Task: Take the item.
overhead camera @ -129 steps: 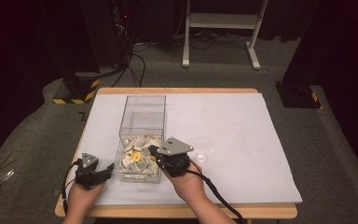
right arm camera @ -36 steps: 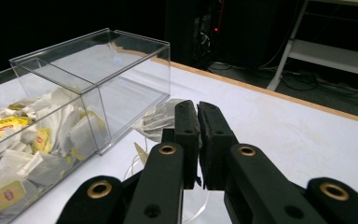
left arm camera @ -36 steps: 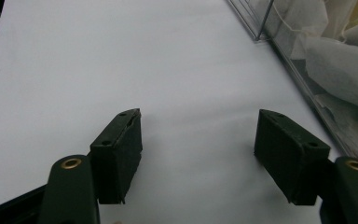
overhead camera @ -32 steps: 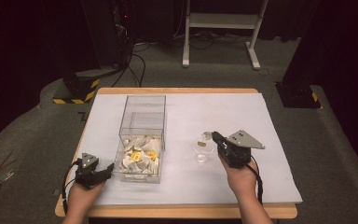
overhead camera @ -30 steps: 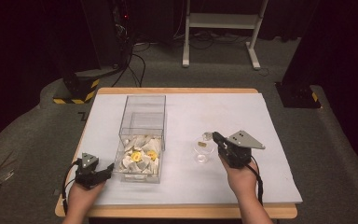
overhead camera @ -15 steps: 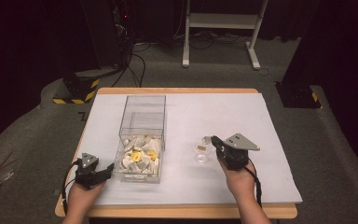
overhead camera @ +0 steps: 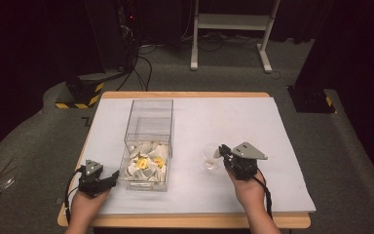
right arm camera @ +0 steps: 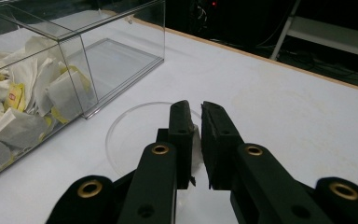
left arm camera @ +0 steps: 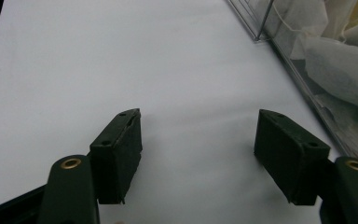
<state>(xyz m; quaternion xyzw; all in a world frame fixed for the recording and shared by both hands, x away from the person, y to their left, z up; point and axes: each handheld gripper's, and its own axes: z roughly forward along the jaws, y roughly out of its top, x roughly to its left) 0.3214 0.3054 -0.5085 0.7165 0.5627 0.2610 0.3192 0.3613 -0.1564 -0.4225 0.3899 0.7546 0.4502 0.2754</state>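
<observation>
A clear plastic box (overhead camera: pixel 148 141) stands left of centre, its near half heaped with white tea bags (overhead camera: pixel 146 165) with yellow tags. To its right a small clear round dish (overhead camera: pixel 208 161) rests on the white table cover. My right gripper (overhead camera: pixel 222 153) hovers at the dish's right rim, shut on a white tea bag (right arm camera: pixel 196 144) that hangs between its jaws above the dish (right arm camera: pixel 121 135). The left gripper (overhead camera: pixel 109 181) rests on the table by the box's near left corner, open with nothing between its fingers (left arm camera: pixel 119 154). The box wall (left arm camera: pixel 307 88) shows at right there.
The white cover (overhead camera: pixel 253 122) reaches the table's wooden front edge (overhead camera: pixel 185 220). Behind the table are a white stand (overhead camera: pixel 229 29), cables and dark equipment on grey floor. The box's far half (right arm camera: pixel 107 56) holds nothing.
My right gripper left the box with a tea bag, crossed to the dish, and over the last second drifted slightly nearer and lower over it. The left gripper stayed still.
</observation>
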